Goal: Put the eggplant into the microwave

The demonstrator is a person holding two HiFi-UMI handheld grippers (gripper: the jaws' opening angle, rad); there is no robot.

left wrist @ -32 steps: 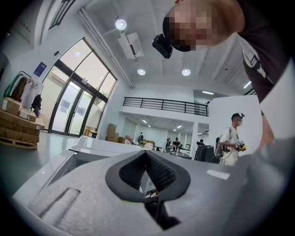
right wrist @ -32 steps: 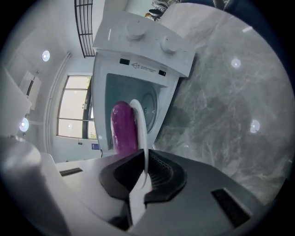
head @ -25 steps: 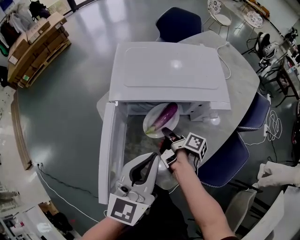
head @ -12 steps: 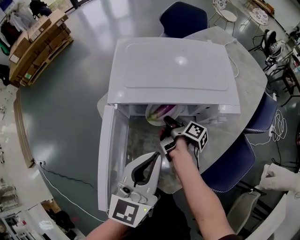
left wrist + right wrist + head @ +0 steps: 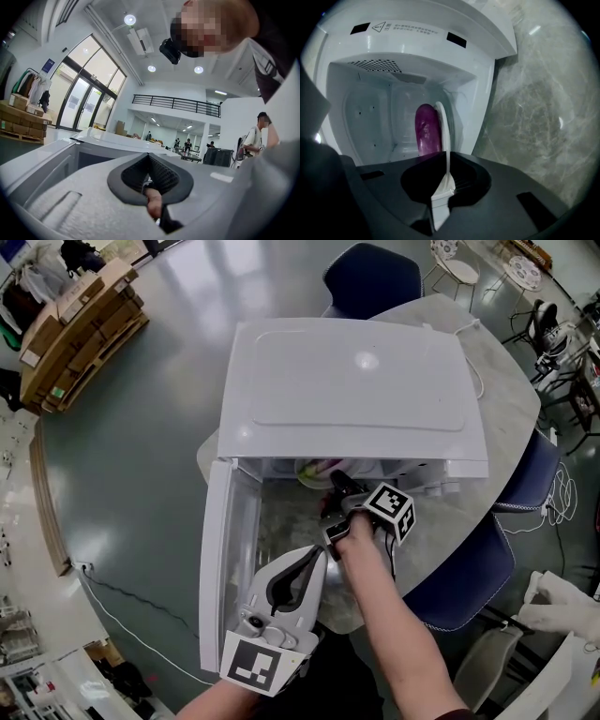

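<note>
A second ago the white plate [image 5: 445, 140] with the eggplant [image 5: 426, 129] lay at the mouth of the microwave [image 5: 352, 381]. Now it is inside — only its edge shows at the centre of the head view. The right claw [image 5: 336, 484] grips the plate rim; the left claw [image 5: 312, 559], at lower centre, is closed on nothing. The placing seems almost finished.
</note>
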